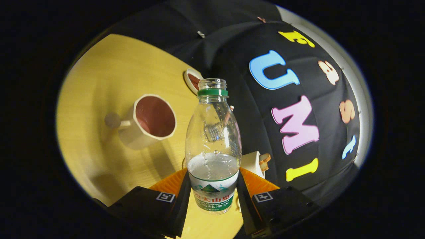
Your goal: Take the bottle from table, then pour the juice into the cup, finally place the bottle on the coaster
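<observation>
- bottle (213, 146) — clear plastic, cap off, green neck ring, some clear liquid in the lower part, labelled band near the base; it sits between the fingers of the tongs (213, 196), upright relative to them.
- tongs — both fingers press on the bottle's lower body at the label, one each side; clamped on it, a firm-looking grip.
- scene looks tilted, so the bottle is probably lifted off the counter (109, 76) — its base is cut off from sight, can't confirm contact or clearance.
- cup (151, 120) — cream outside, reddish-brown inside, handle pointing left; stands on the counter left of the bottle's neck and apart from it. Inside looks empty, no liquid visible.
- coaster (192, 79) — judged to be the small light-rimmed, brown-centred disc on the counter beyond the bottle mouth, far side, near the booth wall; partly hidden behind the neck. Nothing on it.
- small cream-and-brown object (257, 162) just right of the bottle, behind the right finger; can't tell what it is.
- progress, as a judgement: take-the-bottle step looks done; pour not begun — mouth not over the cup, liquid level in the bottle. Left: move mouth over cup, tip, pour, then set bottle on coaster.
</observation>
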A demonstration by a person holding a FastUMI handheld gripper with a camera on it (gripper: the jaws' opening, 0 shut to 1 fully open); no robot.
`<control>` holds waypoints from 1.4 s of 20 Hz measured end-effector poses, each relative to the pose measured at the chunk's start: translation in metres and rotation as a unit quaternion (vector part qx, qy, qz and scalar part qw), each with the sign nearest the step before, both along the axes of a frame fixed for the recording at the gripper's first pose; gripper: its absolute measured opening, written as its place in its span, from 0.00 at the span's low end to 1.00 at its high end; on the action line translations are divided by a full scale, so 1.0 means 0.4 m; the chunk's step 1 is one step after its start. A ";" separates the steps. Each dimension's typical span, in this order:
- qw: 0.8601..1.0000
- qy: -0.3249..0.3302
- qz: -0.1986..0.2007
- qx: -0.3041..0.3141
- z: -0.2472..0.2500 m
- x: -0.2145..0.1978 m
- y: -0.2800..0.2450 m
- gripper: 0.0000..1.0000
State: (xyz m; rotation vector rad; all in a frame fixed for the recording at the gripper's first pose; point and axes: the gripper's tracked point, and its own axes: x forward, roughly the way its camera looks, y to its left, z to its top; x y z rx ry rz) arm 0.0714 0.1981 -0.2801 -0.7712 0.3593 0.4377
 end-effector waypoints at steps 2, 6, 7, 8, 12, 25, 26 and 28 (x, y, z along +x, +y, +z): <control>0.998 -0.004 -0.018 0.056 0.013 -0.001 0.007 0.70; 0.984 -0.017 -0.073 0.161 0.047 0.038 -0.014 0.70; 0.979 -0.021 -0.089 0.184 0.051 0.057 -0.022 0.71; 0.974 -0.024 -0.104 0.198 0.049 0.077 -0.030 0.70; 0.958 -0.024 -0.158 0.239 -0.004 0.168 -0.046 0.71; 0.902 0.006 -0.228 0.365 -0.132 0.309 -0.025 0.73; 0.901 0.009 -0.232 0.367 -0.137 0.313 -0.027 0.73; 0.898 0.009 -0.234 0.372 -0.138 0.319 -0.031 0.74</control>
